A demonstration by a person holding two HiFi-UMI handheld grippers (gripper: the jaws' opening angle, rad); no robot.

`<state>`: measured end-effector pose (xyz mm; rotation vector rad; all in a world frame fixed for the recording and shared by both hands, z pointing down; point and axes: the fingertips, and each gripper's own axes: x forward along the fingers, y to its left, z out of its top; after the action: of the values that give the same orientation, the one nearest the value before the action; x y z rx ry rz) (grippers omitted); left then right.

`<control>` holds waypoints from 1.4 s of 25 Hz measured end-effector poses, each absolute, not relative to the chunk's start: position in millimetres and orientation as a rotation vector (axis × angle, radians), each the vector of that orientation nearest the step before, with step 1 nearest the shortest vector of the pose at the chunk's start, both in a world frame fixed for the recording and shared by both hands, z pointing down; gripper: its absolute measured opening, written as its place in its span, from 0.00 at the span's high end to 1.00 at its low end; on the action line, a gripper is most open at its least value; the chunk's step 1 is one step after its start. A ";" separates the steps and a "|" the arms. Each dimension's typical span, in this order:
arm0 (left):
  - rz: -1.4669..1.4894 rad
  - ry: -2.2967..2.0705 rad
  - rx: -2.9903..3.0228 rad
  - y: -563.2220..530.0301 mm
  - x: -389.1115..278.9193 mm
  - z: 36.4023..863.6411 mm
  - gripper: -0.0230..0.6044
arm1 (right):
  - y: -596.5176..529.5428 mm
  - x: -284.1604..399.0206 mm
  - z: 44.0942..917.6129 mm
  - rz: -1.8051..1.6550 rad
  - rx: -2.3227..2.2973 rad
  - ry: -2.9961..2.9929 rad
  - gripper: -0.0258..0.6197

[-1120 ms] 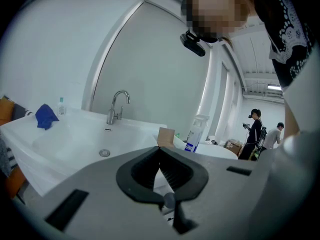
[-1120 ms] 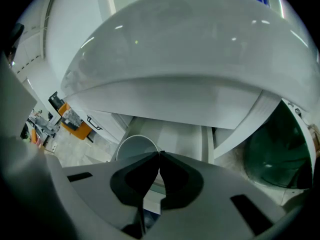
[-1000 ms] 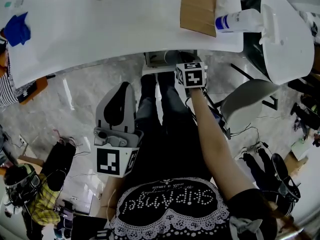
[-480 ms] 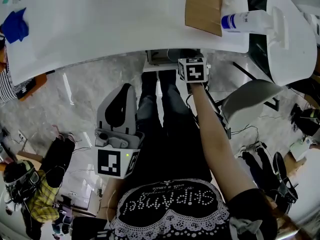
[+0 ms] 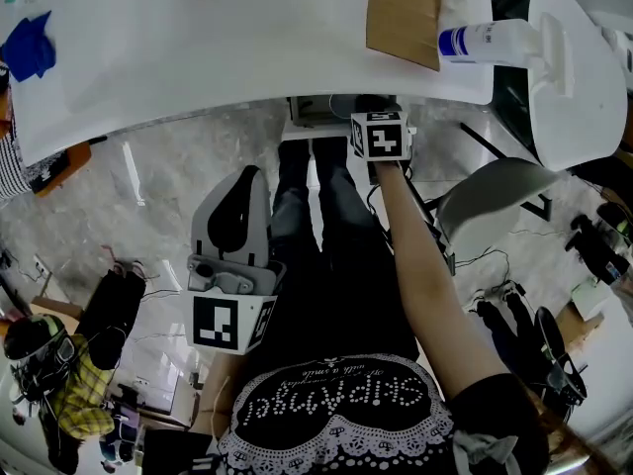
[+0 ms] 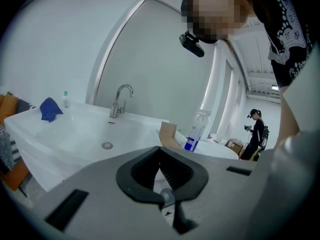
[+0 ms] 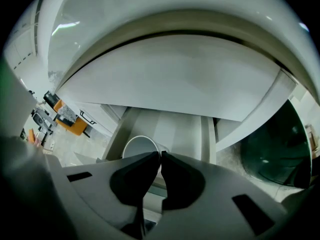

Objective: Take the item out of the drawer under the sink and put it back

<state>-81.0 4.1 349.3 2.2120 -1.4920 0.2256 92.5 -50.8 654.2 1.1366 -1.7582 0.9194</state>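
The drawer [image 5: 309,117] under the white sink [image 5: 198,57] stands pulled out a little. A white round cup [image 7: 136,148] stands in the drawer [image 7: 167,126], its mouth facing up. My right gripper [image 7: 160,156] points steeply down into the drawer, and its jaws are closed at the cup's right rim. In the head view only its marker cube [image 5: 381,137] shows; the tips are hidden below it. My left gripper [image 5: 247,174] hovers over the person's lap, shut with nothing in it. In the left gripper view, my left gripper [image 6: 160,151] faces the sink basin [image 6: 75,134].
On the counter lie a cardboard piece [image 5: 401,13], a spray bottle [image 5: 475,40] and a blue cloth [image 5: 28,49]. A faucet [image 6: 120,100] stands behind the basin. A white toilet [image 5: 569,62] is at the right. Bags and cables litter the floor at the left.
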 end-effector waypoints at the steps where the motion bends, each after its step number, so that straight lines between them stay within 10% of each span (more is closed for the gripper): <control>1: 0.224 -1.492 2.212 4.5 -80.7 349.3 0.96 | -50.7 91.8 654.4 0.922 1.133 -1.762 0.92; 35: 0.201 -1.471 2.269 3.4 -65.7 336.3 0.96 | -44.8 129.0 623.5 0.935 1.297 -1.775 0.92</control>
<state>-65.7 3.4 336.3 2.2695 -1.4705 0.2013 129.0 -44.8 623.5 1.2966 -1.7746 0.9351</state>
